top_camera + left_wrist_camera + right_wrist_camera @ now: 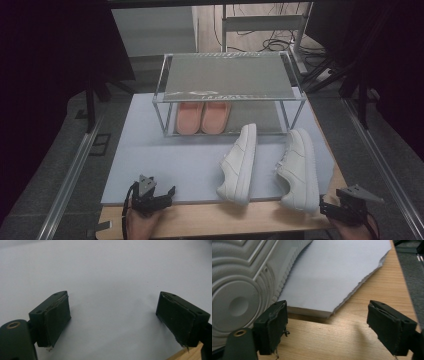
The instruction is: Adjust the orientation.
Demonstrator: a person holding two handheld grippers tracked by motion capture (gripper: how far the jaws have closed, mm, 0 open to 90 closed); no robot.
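Two white sneakers lie on their sides on a pale mat [165,155]: one [239,165] in the middle, the other [300,170] to its right, its heel over the mat's front edge. My left gripper [169,196] rests at the mat's front left corner, open, with nothing between its jaws. In the left gripper view my left gripper [112,320] has bare mat [105,270] ahead of it. My right gripper [325,207] sits just right of the right sneaker's heel, open. In the right gripper view that sneaker's ribbed sole [239,282] rises beside the left pad of my right gripper [325,325].
A two-level metal rack [227,75] stands at the back of the mat, with a pair of pink slippers [202,117] on its lower shelf. The mat lies on a wooden table [332,340]. Aluminium rails [70,175] run along both sides.
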